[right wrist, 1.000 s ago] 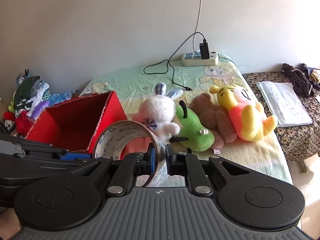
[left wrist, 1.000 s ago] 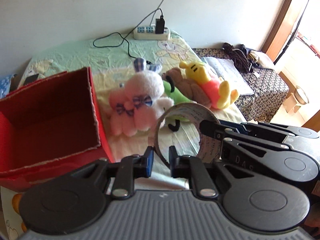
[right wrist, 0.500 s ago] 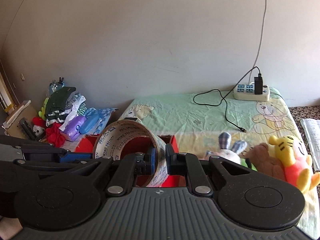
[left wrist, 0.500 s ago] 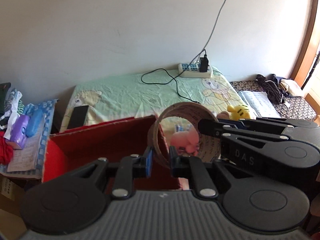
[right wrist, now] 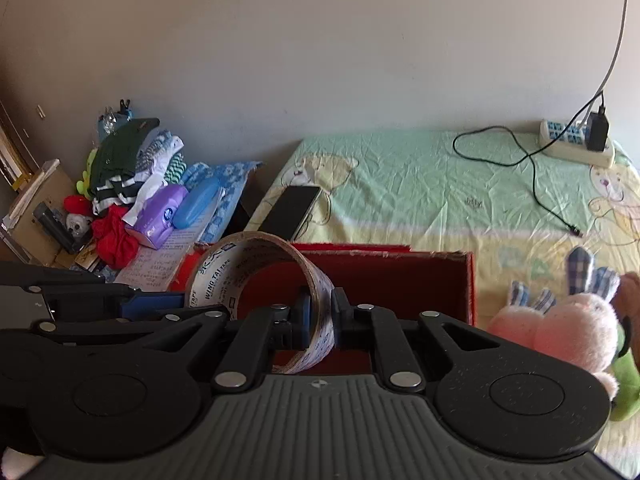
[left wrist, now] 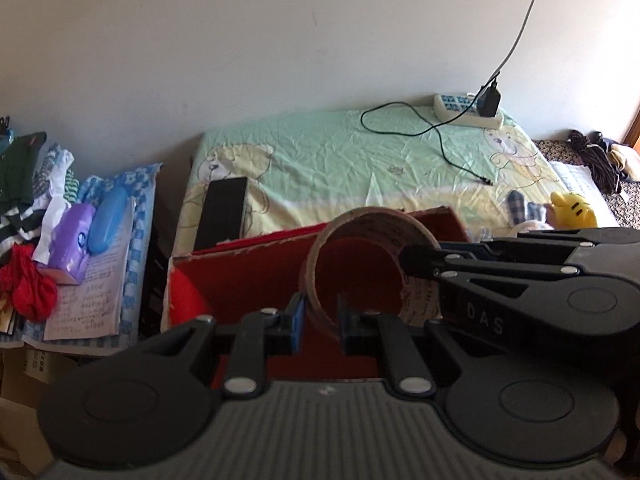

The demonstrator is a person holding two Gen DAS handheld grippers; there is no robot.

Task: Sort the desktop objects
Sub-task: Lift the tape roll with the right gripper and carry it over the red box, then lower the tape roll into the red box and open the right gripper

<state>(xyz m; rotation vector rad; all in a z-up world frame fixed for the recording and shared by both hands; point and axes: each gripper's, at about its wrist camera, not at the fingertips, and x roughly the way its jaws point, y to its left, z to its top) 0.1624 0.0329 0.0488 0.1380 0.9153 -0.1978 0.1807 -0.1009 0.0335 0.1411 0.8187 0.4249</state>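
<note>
Placing step: both tools, left tool [left wrist: 319, 326] and right tool [right wrist: 320, 316], clamped on tape roll [left wrist: 370, 264], apparently directly above red box [right wrist: 400, 276]. Next: lower, unclamp.

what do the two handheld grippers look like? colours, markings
Both match: the left gripper and right gripper have matte black linkage arms with silver rivets, round black discs at each side, a ribbed grey base plate and blue finger pads. The right one's side reads "DAS" in the left wrist view. No cables or sleeves visible.
</note>
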